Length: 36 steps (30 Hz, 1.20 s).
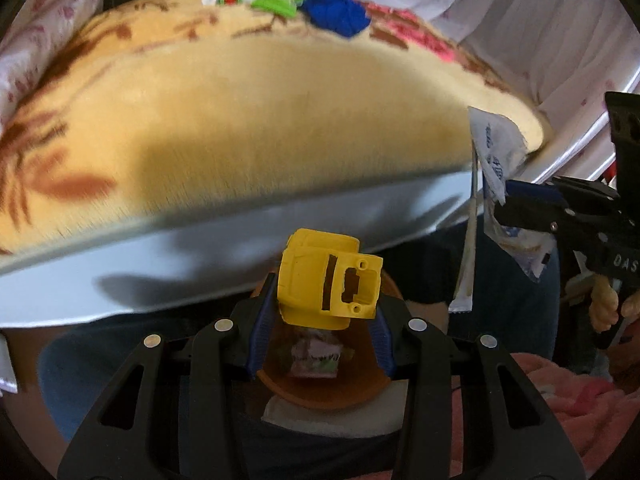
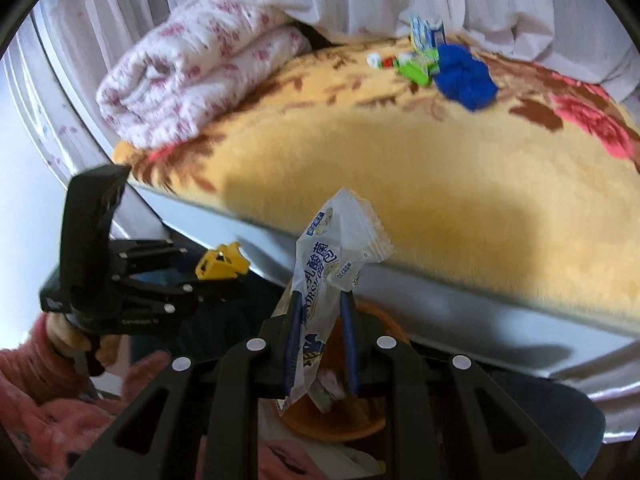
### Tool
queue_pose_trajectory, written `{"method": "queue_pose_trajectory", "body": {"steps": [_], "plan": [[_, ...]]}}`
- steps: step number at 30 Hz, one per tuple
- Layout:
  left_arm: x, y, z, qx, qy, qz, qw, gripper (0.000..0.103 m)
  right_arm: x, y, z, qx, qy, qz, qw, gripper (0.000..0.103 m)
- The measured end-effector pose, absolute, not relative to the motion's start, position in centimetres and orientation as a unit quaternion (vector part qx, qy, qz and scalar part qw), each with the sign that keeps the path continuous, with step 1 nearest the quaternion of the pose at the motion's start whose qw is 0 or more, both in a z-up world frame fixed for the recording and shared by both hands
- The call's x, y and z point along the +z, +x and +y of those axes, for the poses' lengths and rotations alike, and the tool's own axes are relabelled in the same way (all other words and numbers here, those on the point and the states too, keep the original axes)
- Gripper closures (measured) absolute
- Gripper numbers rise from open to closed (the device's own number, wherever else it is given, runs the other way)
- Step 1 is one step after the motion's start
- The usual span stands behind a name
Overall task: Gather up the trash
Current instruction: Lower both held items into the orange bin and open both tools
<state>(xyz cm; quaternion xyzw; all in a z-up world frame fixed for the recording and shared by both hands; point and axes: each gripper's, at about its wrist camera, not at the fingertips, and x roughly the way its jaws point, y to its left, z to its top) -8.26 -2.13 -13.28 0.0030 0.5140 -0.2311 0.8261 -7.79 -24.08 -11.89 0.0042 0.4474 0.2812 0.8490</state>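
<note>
Trash in hand: a yellow plastic piece [image 1: 328,276], shaped like a broken toy shell, and a clear printed wrapper [image 2: 336,256], each held over an orange bin [image 1: 320,392] below the bed edge.
Left gripper [image 1: 320,320]: fingers set fairly wide, pinching the yellow plastic piece between the blue pads [image 1: 260,328]; the piece sits directly above the bin's mouth.
Right gripper [image 2: 320,328]: fingers narrow, clamped on the wrapper's middle; its upper end sticks up past the tips, its lower end dangles toward the bin.
Bin: orange, round, already holding some crumpled pinkish scraps [image 1: 316,356]; it appears under both grippers.
Trash left on the bed: green packaging [image 2: 416,66], a small blue-and-white box [image 2: 426,32] and a blue bundle [image 2: 464,76], perhaps cloth, lying together at the far side of the yellow blanket [image 2: 440,168].
Step, as I judge it: the carry is done and the drop is due for both items.
Next move calls for: opening each pair of fingers while centred over the bin; the light wrapper may cling to a pad or drift past the rim, so lowering it first seems wise.
</note>
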Motion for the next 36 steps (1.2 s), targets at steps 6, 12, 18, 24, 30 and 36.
{"method": "queue_pose_trajectory", "body": {"steps": [6,12,18,24,30,36], "plan": [[-16.8,-8.0,-2.7,-0.222,0.000,0.553,0.803,0.062,-16.8,-7.6,-24.0,0.270,-0.002,0.499,0.823,0.084],[-20.3,-7.4,-3.3,-0.206,-0.001,0.595,0.777,0.062,-20.9,-6.8,-23.8,0.263,0.000,0.543,0.798,0.084],[-23.3,-6.8,-3.9,-0.202,-0.006,0.635,0.745,0.062,-23.6,-6.2,-23.4,0.259,0.001,0.576,0.775,0.083],[-25.1,-6.0,-4.4,-0.190,0.000,0.660,0.727,0.061,-24.7,-5.9,-22.6,0.260,-0.003,0.593,0.762,0.074],[-25.3,-5.9,-3.9,-0.179,-0.005,0.664,0.726,0.031,-25.1,-5.8,-22.4,0.256,-0.004,0.597,0.760,0.056],[-25.4,-5.9,-3.7,-0.174,0.000,0.665,0.726,0.025,-25.5,-5.6,-22.6,0.255,-0.001,0.605,0.754,0.046]]}}
